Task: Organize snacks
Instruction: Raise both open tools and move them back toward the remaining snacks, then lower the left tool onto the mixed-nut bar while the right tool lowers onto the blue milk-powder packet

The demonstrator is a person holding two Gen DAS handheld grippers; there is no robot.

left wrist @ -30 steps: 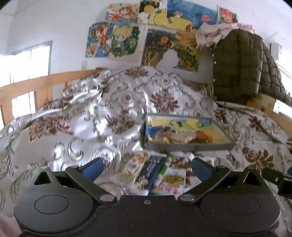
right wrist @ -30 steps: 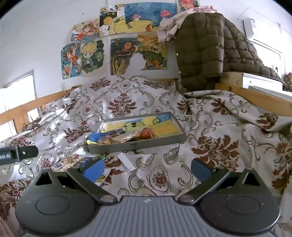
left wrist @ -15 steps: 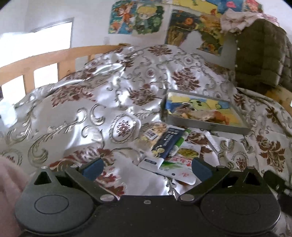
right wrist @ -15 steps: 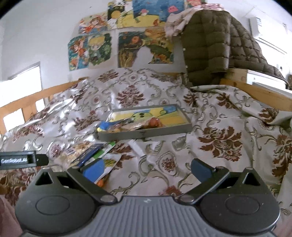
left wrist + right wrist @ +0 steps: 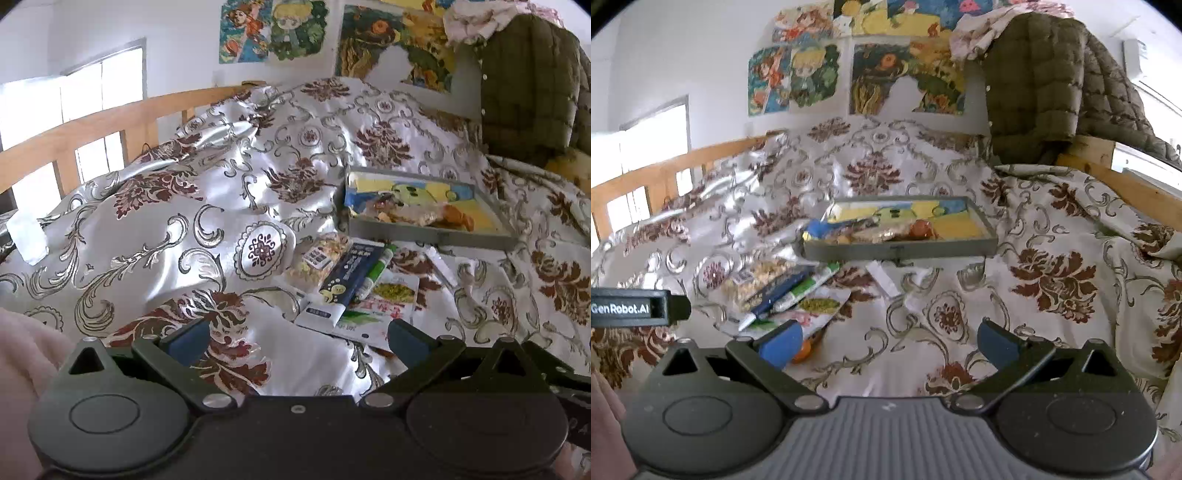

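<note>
- My left gripper [image 5: 295, 341] hangs low in the frame, fingers spread wide, nothing between them, only the quilt [image 5: 221, 206] beneath.
- My right gripper [image 5: 889, 341] is spread wide too and holds nothing; its left pad [image 5: 781, 343] overlaps an orange bit at the near edge of the snack pile.
- The loose snacks lie just left of centre: a dark blue packet [image 5: 349, 275], a green tube [image 5: 376, 271] touching it, a white pouch [image 5: 384, 306] under both, and a clear bag [image 5: 317, 258] at their left.
- The tray [image 5: 897, 252] sits just beyond them, mid-frame, with several wrapped snacks [image 5: 882, 230] in its left half.
- A jacket [image 5: 1045, 92] hangs at upper right.
</note>
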